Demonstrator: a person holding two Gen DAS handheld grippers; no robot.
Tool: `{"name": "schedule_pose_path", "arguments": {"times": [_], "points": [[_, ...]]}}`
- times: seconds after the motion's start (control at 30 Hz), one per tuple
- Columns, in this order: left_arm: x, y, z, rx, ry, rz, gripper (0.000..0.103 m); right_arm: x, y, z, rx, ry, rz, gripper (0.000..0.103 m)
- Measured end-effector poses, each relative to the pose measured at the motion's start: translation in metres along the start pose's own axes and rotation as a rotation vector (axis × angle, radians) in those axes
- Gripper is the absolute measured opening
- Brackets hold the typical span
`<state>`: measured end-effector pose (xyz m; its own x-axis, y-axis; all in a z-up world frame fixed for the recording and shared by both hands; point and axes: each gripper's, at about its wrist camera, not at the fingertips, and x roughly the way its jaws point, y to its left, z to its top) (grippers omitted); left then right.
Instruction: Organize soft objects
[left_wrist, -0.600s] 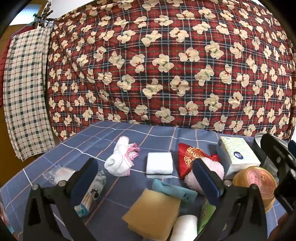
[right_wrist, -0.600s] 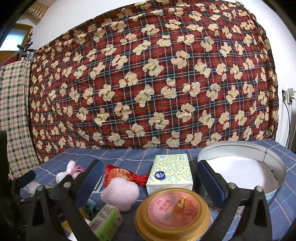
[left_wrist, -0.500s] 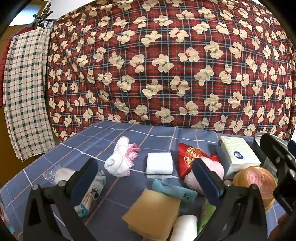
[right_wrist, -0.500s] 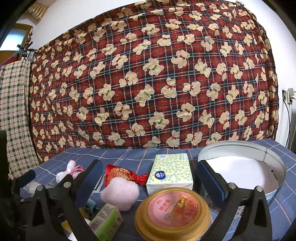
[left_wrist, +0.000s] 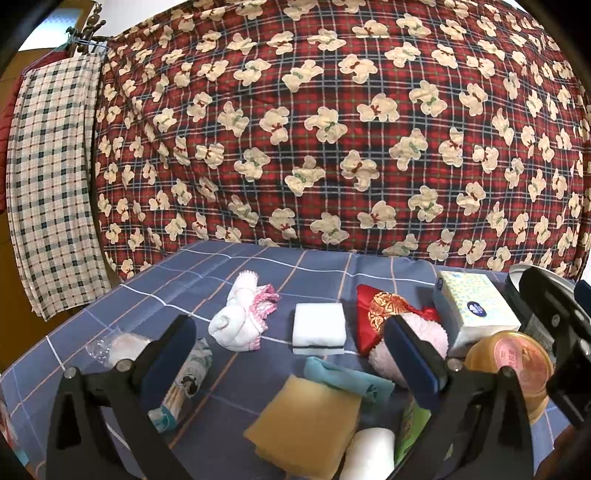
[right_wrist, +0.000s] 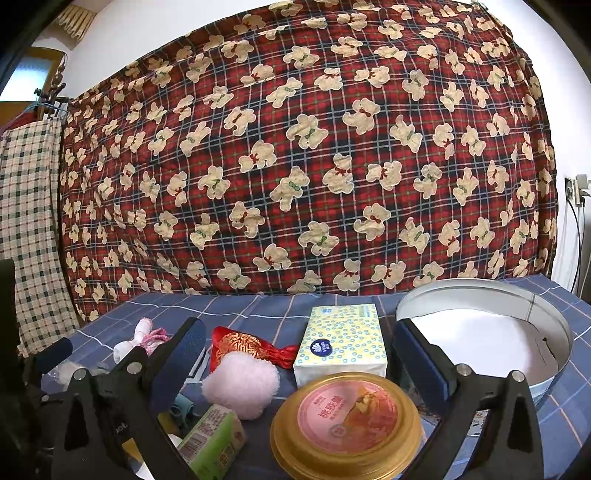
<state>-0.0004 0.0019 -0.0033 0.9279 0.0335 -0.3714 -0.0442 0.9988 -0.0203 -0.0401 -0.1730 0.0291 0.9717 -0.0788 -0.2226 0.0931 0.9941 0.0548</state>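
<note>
Pink pompom (right_wrist: 240, 384) just ahead between wide-spread right gripper (right_wrist: 299, 354) fingers.

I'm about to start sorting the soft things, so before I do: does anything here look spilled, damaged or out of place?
Nothing looks spilled or broken. The one oddity: a hard gold-lidded tin and a green carton sit among soft items like the pink puff.
</note>
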Motion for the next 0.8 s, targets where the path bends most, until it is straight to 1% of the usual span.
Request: {"name": "schedule_pose_path", "arguments": {"times": [0.2,0.8], "points": [[0.0001,-0.0003,0.0001,0.0,0.0,-0.001,0.103,0.0022,0.0005,-0.0049,0.005,0.004,0.005,0.103],[0.0,-0.0007,0.0,-0.002,0.0,0.001,0.103,0.0025,-0.0007,-0.0035,0.009,0.005,0.003,0.103]]}}
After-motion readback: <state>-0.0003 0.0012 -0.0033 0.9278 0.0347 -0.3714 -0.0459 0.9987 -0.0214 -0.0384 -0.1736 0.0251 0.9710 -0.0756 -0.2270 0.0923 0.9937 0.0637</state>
